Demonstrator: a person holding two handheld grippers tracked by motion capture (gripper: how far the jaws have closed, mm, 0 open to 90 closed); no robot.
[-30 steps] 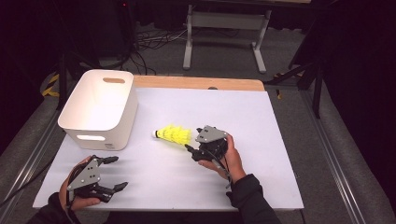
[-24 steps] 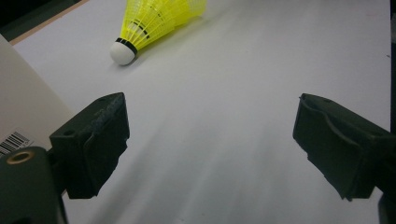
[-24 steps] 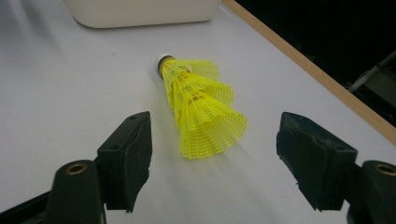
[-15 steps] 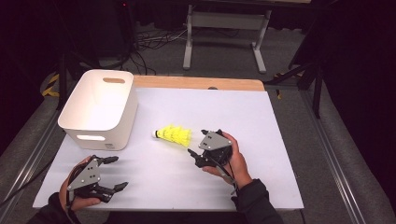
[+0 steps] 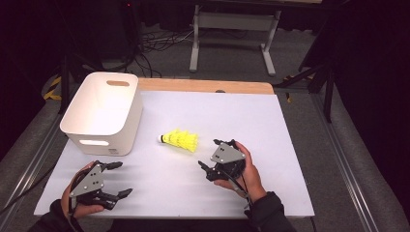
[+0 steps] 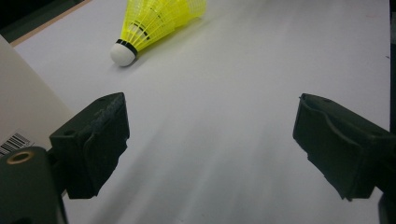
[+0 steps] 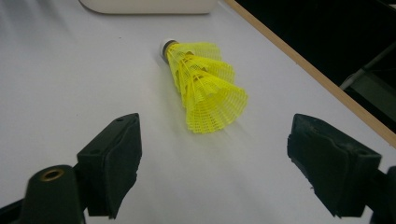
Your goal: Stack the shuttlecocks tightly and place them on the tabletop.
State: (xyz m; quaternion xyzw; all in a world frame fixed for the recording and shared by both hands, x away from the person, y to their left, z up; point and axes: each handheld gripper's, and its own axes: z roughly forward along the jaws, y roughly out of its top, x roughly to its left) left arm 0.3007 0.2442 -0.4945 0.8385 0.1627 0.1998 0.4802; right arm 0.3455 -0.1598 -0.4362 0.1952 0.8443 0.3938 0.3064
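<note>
Shuttlecocks, yellow, nested in a short stack, lie on their side near the middle of the white table; white cork end points toward the bin, skirt end toward the right gripper. Nothing touches the stack. In the right gripper view the stack sits just ahead of the jaws and between their lines, skirt nearest, cork farthest; jaws stand wide apart, holding nothing. In the high view this gripper rests low over the table, near the stack's skirt but apart from it, held in the person's right hand. Bin, white with a handle slot, stands on the table's left side, near the cork end but not touching. Left gripper sits near the front left of the table, well apart from the stack; jaws wide, empty. In the left gripper view the stack lies far ahead, cork toward the camera, and the bin wall with a barcode label shows at left.
</note>
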